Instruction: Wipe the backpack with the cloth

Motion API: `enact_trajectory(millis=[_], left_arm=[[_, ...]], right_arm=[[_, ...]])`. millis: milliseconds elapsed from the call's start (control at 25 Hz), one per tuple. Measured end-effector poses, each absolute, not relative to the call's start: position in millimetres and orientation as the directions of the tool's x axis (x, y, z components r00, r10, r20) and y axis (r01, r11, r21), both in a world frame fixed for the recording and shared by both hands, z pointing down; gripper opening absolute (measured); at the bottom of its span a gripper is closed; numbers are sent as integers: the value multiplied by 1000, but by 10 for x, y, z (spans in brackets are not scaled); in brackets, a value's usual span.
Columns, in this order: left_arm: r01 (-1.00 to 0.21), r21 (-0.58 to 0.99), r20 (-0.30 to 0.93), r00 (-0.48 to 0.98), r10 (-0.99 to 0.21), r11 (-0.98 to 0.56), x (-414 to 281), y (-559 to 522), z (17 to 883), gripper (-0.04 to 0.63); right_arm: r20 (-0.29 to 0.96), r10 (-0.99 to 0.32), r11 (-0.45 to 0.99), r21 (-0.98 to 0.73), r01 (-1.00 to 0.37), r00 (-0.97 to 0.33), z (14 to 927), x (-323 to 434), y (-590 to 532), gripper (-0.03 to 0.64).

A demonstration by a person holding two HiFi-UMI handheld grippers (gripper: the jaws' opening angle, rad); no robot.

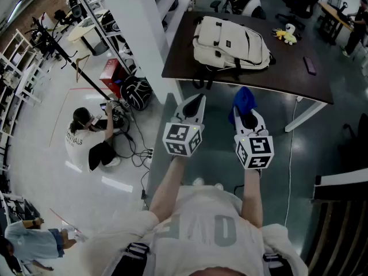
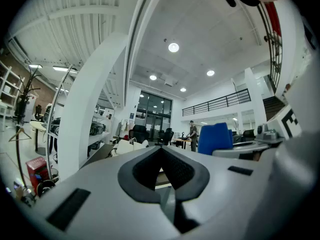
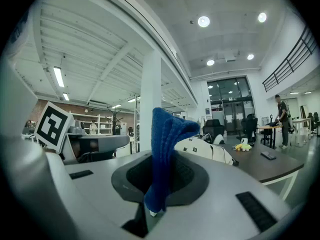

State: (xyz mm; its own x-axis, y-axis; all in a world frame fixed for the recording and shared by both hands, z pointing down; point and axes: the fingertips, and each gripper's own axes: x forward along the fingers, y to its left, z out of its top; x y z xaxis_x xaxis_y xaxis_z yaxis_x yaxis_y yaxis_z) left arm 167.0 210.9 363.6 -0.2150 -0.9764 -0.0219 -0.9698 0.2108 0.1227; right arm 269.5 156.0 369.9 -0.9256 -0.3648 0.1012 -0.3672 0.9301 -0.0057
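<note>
Pinching the cloth (image 3: 167, 134), the right gripper's (image 1: 248, 118) jaws show clearly in its view.

A dark desk (image 1: 287, 68) carries a cream backpack (image 1: 230, 42). To the backpack's right lie a yellow toy (image 1: 286, 35) and a small flat dark item (image 1: 310, 65).

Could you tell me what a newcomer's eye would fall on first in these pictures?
Most likely the bright blue cloth, clamped upright in the right gripper and held out over the floor, short of the table. Next comes the cream backpack lying on the dark table ahead, while the left gripper is shut and empty.
</note>
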Motion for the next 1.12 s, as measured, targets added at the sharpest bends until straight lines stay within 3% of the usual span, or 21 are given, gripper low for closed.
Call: enact_trajectory(millis=[720, 1120], left_arm=[[-954, 125, -4, -275, -961, 273, 1616, 1951, 3714, 3], [-904, 188, 11, -389, -921, 384, 1108, 1890, 4036, 3]], right_arm=[[88, -342, 936, -53, -347, -936, 3747, 2815, 1270, 37], [129, -222, 957, -162, -242, -966, 4096, 2435, 1102, 38]])
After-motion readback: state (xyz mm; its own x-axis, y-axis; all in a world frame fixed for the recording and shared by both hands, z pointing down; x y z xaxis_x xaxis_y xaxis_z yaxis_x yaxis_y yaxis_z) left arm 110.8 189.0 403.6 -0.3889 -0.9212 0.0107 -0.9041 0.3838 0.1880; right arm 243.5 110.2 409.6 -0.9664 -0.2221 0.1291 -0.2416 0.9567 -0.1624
